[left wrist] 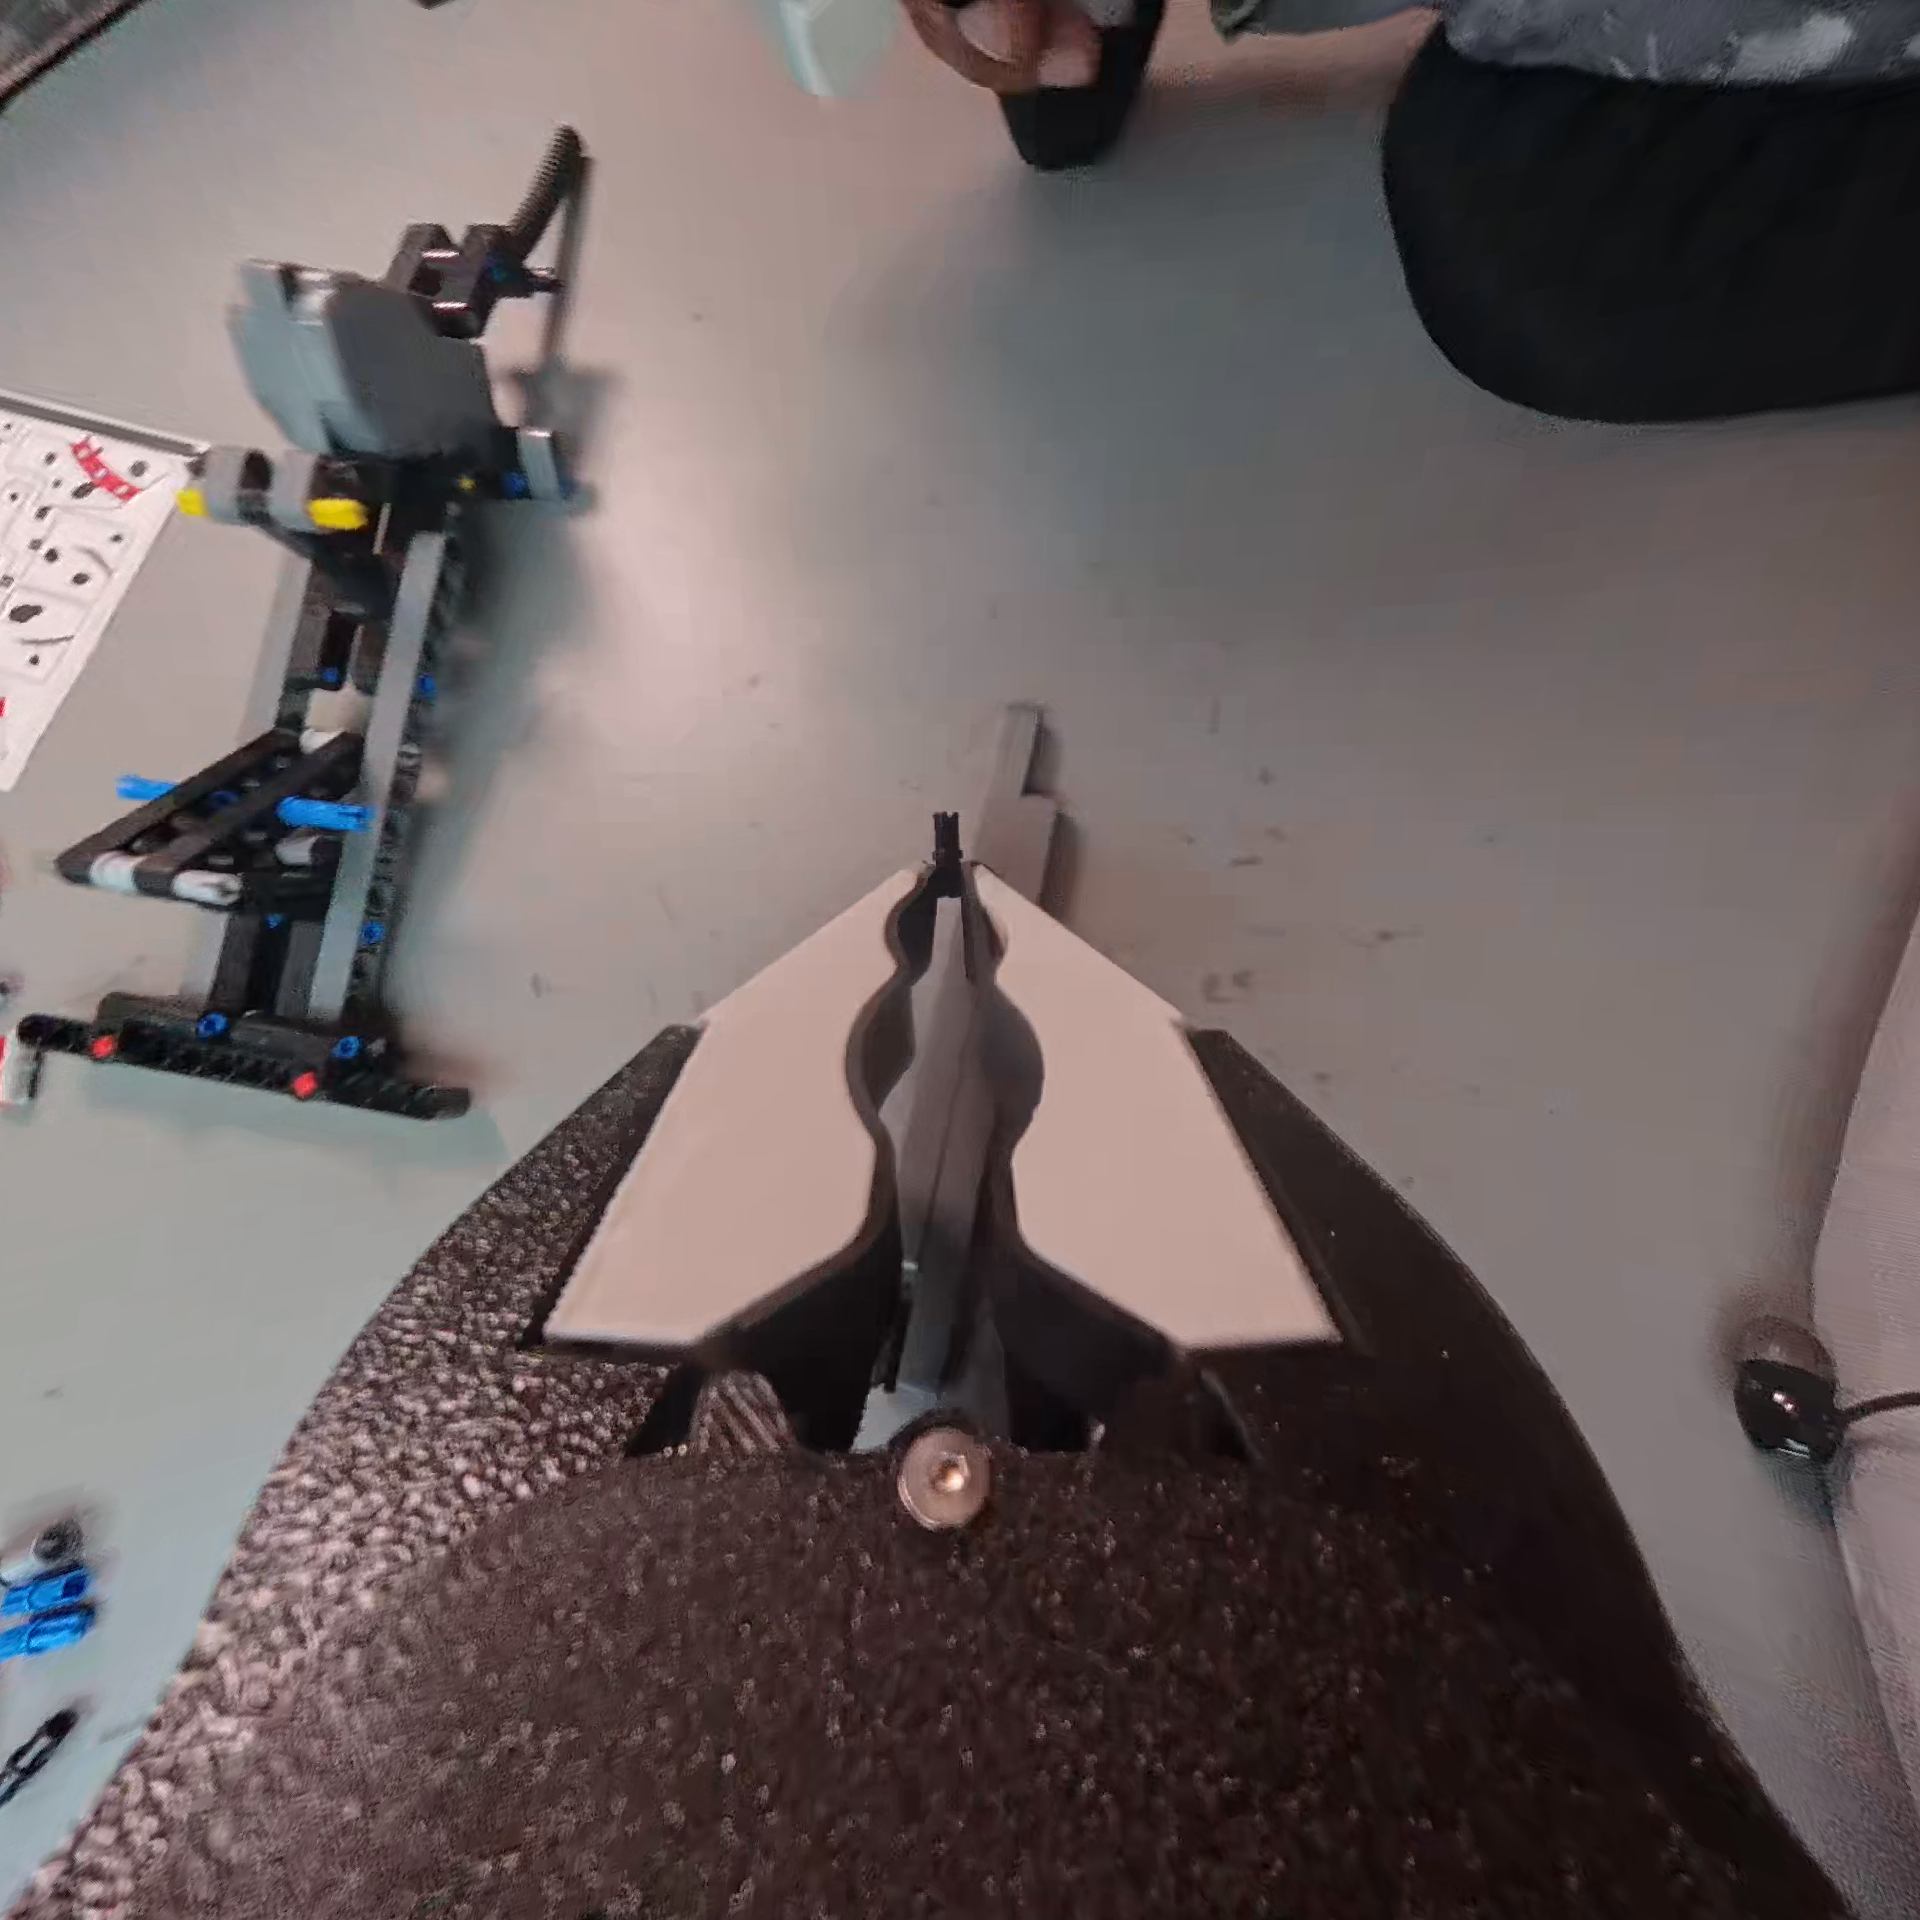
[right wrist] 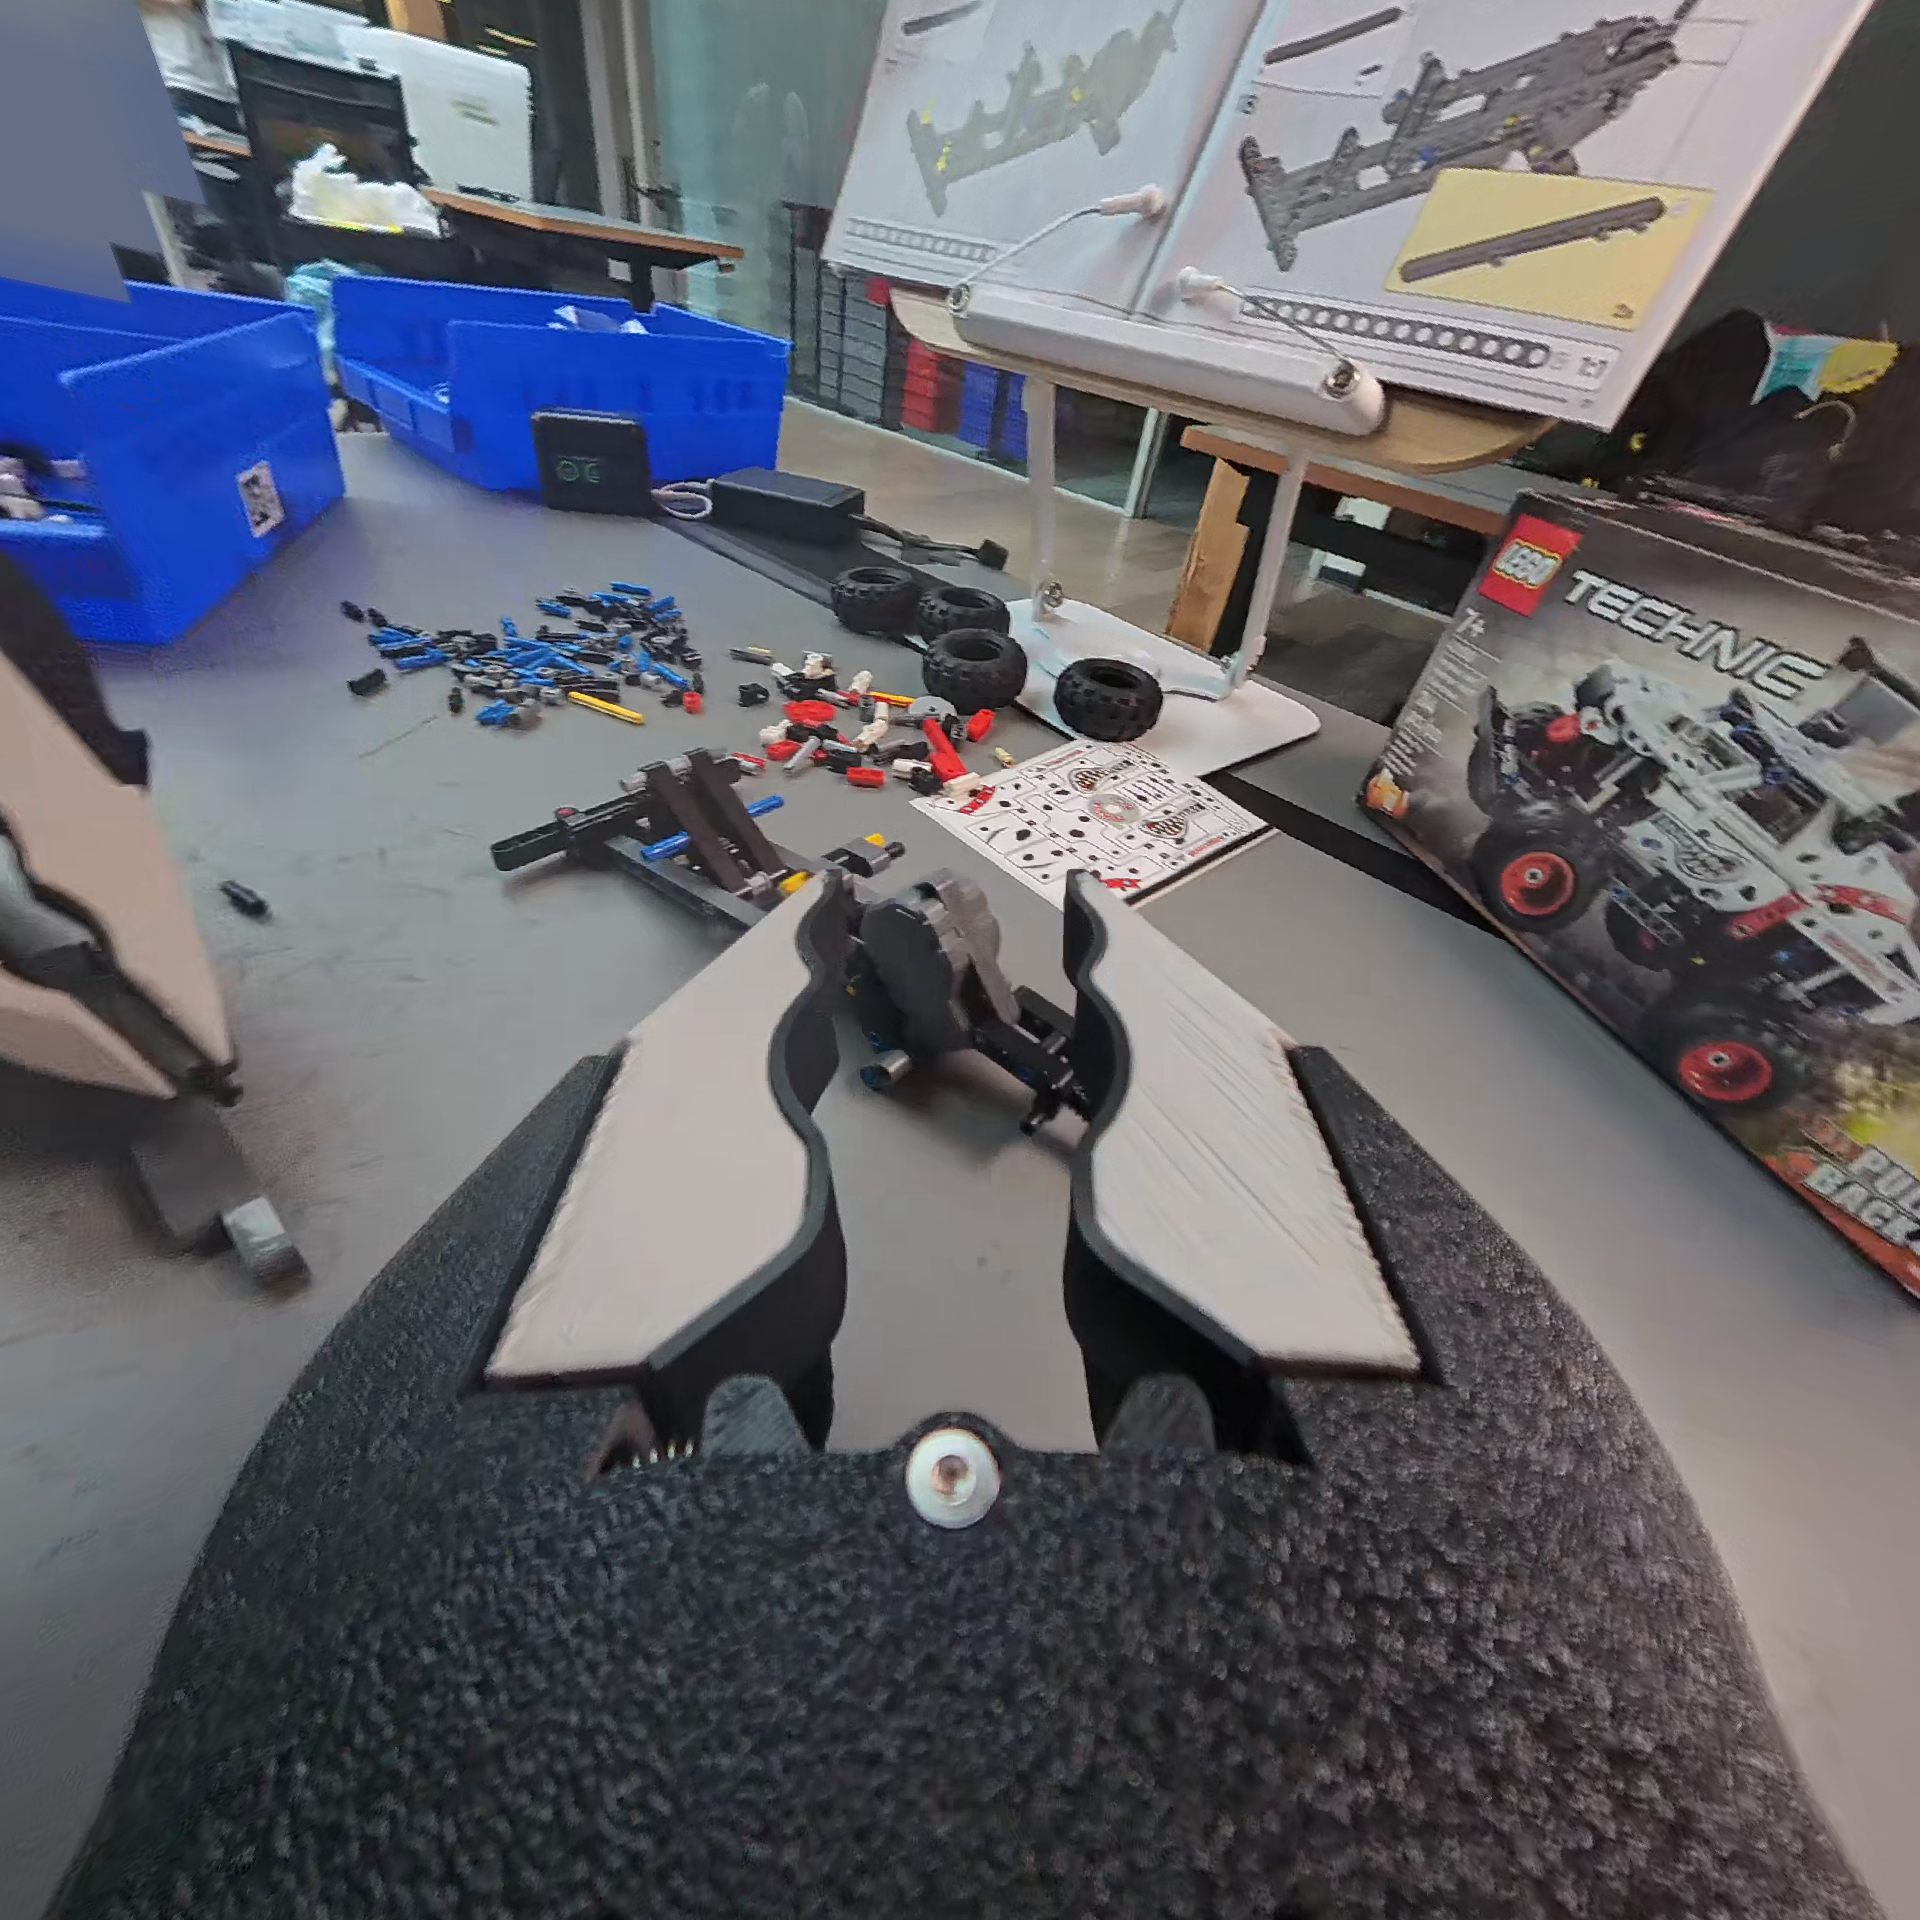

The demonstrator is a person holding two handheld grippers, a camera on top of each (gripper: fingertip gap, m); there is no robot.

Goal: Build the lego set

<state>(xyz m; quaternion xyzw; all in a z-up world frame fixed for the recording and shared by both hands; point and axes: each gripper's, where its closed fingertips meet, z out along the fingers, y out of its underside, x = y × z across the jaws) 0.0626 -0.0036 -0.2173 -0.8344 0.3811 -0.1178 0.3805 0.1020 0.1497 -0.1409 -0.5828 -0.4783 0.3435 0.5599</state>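
where it lies, chassis long axis toward parts pile

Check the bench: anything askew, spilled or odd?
Nothing damaged. Loose parts lie scattered on the table, one black pin apart from them. The left gripper is shut on a small black pin; the right gripper is open.

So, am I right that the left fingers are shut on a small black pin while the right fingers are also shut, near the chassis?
Not quite: the right gripper is open, as the right wrist view shows, near the chassis. The left gripper is indeed shut on the black pin.
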